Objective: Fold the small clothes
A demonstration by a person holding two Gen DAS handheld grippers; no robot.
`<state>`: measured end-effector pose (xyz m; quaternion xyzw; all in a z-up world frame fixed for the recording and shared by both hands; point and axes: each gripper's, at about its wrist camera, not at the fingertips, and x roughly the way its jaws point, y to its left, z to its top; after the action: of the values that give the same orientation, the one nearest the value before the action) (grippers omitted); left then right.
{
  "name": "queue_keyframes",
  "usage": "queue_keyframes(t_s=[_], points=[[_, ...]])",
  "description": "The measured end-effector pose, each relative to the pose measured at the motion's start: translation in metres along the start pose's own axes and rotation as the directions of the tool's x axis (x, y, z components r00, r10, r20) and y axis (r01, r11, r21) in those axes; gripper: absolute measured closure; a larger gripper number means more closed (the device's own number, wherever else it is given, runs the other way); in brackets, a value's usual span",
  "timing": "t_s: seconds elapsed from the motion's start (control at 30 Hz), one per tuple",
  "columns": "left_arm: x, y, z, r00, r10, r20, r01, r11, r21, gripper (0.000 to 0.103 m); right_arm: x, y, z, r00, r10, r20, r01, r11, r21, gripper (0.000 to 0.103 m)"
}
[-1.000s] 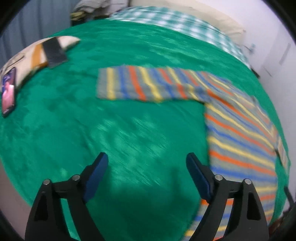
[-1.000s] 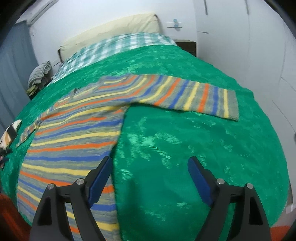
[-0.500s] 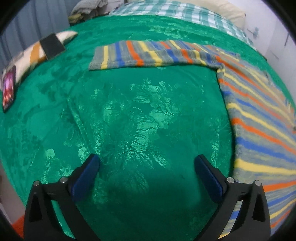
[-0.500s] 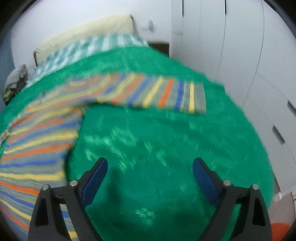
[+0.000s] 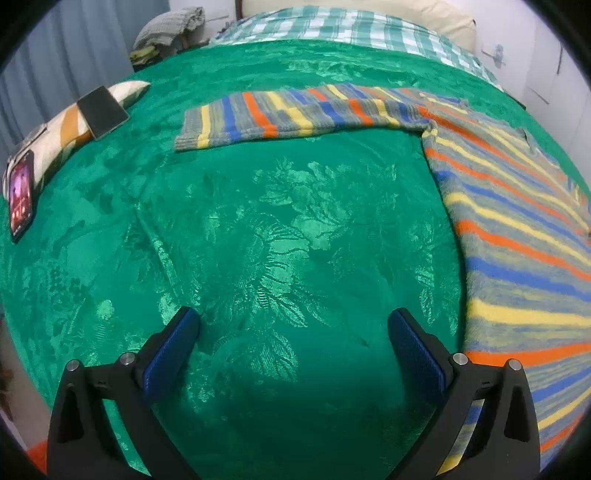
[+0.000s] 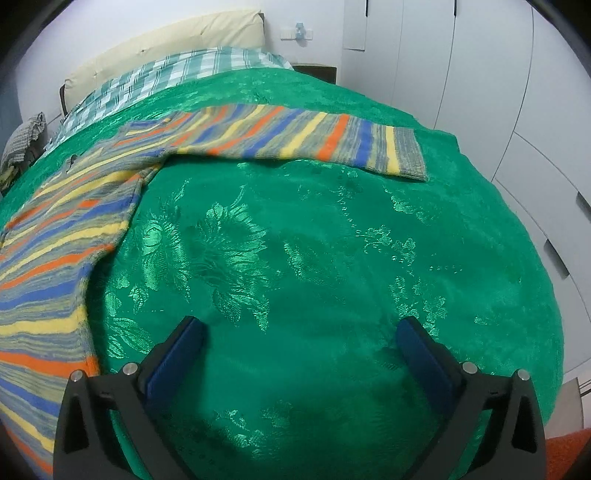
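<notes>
A striped sweater (image 5: 517,229), grey with orange, yellow and blue bands, lies flat on a green bedspread (image 5: 258,229). One sleeve (image 5: 295,114) stretches left in the left wrist view. The other sleeve (image 6: 314,142) stretches right in the right wrist view, where the sweater's body (image 6: 55,258) fills the left side. My left gripper (image 5: 293,325) hangs open over bare bedspread, left of the sweater's body, nothing between its fingers. My right gripper (image 6: 301,334) is over the bedspread (image 6: 332,258) right of the body, its jaws still opening, nothing between them.
Two phones (image 5: 20,192) (image 5: 101,110) rest on a striped cushion (image 5: 62,129) at the left edge of the bed. A checked sheet (image 5: 351,27) and pillow (image 6: 166,40) lie at the head. White cupboard doors (image 6: 480,74) stand to the right of the bed.
Both grippers have sunk closer to the bedspread and their jaws have spread wider. The views have tilted downward, so the sleeves sit higher in frame.
</notes>
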<state>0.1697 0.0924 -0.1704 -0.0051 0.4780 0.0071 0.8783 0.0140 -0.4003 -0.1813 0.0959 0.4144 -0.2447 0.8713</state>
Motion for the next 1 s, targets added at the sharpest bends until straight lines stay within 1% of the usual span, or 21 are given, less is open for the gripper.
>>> queue_keyframes(t_s=[0.07,0.1,0.17,0.2,0.27,0.3,0.37,0.4,0.43,0.47,0.5,0.53,0.6,0.67,0.7,0.77,0.87,1.0], points=[[-0.012,0.003,0.005,0.998,-0.044,0.049,0.045,0.999,-0.026,0.001,-0.001,0.000,-0.001,1.000,-0.003,0.006,0.003,1.000,-0.001,0.000],[-0.022,0.003,0.008,0.992,-0.066,0.109,0.070,0.997,-0.039,0.001,-0.001,0.001,-0.002,1.000,-0.005,0.010,0.005,1.000,-0.002,0.000],[-0.029,-0.001,0.015,0.981,-0.085,0.175,0.089,0.996,-0.016,0.001,-0.002,0.002,-0.003,1.000,-0.009,0.015,0.009,1.000,-0.004,0.000],[-0.026,-0.003,0.022,0.979,-0.091,0.181,0.091,0.996,0.009,0.000,-0.002,0.003,-0.003,1.000,-0.010,0.015,0.010,1.000,-0.006,0.000],[-0.014,-0.008,0.042,0.985,-0.093,0.146,0.084,0.994,0.067,0.001,-0.002,0.004,-0.003,1.000,-0.015,0.016,0.015,1.000,-0.011,0.000],[-0.007,-0.009,0.056,0.986,-0.086,0.142,0.073,0.993,0.091,0.001,-0.002,0.005,-0.003,1.000,-0.015,0.017,0.015,1.000,-0.012,0.000],[0.005,-0.006,0.069,0.987,-0.050,0.155,0.035,0.995,0.097,0.000,-0.002,0.004,-0.003,1.000,-0.013,0.021,0.013,1.000,-0.010,0.000],[0.021,-0.003,0.074,0.992,-0.003,0.124,-0.009,0.995,0.095,0.000,-0.003,0.005,-0.004,1.000,-0.013,0.023,0.013,1.000,-0.010,0.000],[0.037,0.000,0.074,0.996,0.041,0.073,-0.048,0.994,0.098,0.000,-0.003,0.005,-0.004,1.000,-0.012,0.024,0.013,1.000,-0.010,0.000],[0.055,0.004,0.070,0.998,0.062,0.011,-0.063,0.993,0.097,0.000,-0.003,0.005,-0.005,1.000,-0.013,0.026,0.013,1.000,-0.009,0.000],[0.064,0.011,0.061,0.999,0.001,0.046,-0.005,0.997,0.071,0.000,-0.003,0.005,-0.006,1.000,-0.014,0.028,0.014,1.000,-0.010,0.000],[0.058,0.019,0.056,0.994,-0.045,0.099,0.041,0.999,0.036,0.000,-0.003,0.005,-0.006,0.999,-0.014,0.028,0.014,1.000,-0.010,0.000],[0.050,0.025,0.054,0.989,-0.082,0.119,0.081,0.997,0.009,0.000,-0.003,0.005,-0.006,1.000,-0.014,0.028,0.014,1.000,-0.010,0.000],[0.053,0.021,0.053,0.992,-0.065,0.108,0.063,0.998,0.019,0.000,-0.003,0.005,-0.006,1.000,-0.013,0.027,0.014,1.000,-0.010,0.000],[0.053,0.016,0.055,0.994,-0.042,0.102,0.038,0.999,0.035,0.000,-0.003,0.005,-0.006,1.000,-0.015,0.027,0.015,1.000,-0.010,0.000],[0.053,0.013,0.055,0.994,-0.025,0.106,0.020,0.999,0.046,0.000,-0.003,0.005,-0.006,1.000,-0.014,0.027,0.015,1.000,-0.010,0.000],[0.051,0.017,0.052,0.994,-0.042,0.105,0.039,0.999,0.034,0.000,-0.003,0.005,-0.006,1.000,-0.018,0.026,0.018,1.000,-0.012,0.000],[0.053,0.021,0.051,0.994,-0.038,0.104,0.034,0.999,0.036,0.000,-0.002,0.006,-0.005,1.000,-0.018,0.024,0.018,1.000,-0.014,0.000]])
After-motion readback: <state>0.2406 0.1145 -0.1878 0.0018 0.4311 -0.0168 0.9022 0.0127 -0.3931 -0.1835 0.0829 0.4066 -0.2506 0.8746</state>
